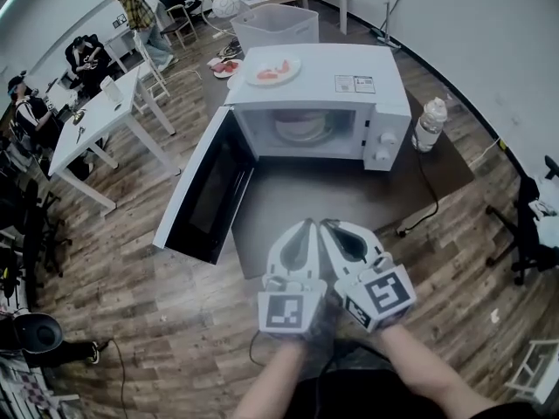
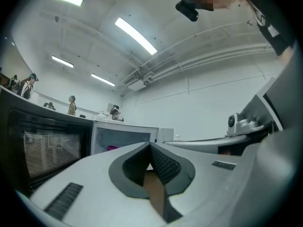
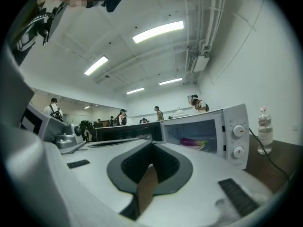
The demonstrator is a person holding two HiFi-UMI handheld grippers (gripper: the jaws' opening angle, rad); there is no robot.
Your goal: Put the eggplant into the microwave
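Left gripper (image 1: 307, 226) clenched, jaw tips meet, nothing between them. Right gripper (image 1: 326, 226) same: jaws together, empty. Both held side by side, nearly touching, pointing level at the microwave (image 1: 319, 90) from in front of it, well apart from the opening. Marker cubes face the head camera, a forearm behind each.

Eggplant (image 3: 193, 141) is inside the microwave, purple, lying on a dish (image 1: 301, 129) in the cavity. In the head view the eggplant itself is hard to make out on the dish; the right gripper view shows it clearly.

Microwave door (image 1: 205, 190) is swung wide open to the left. The microwave sits on a dark table (image 1: 349, 203). A plate (image 1: 272, 70) with reddish food rests on the microwave's top. A bottle (image 1: 429, 123) stands just right of the microwave, by the control knobs. People in the background, far left.
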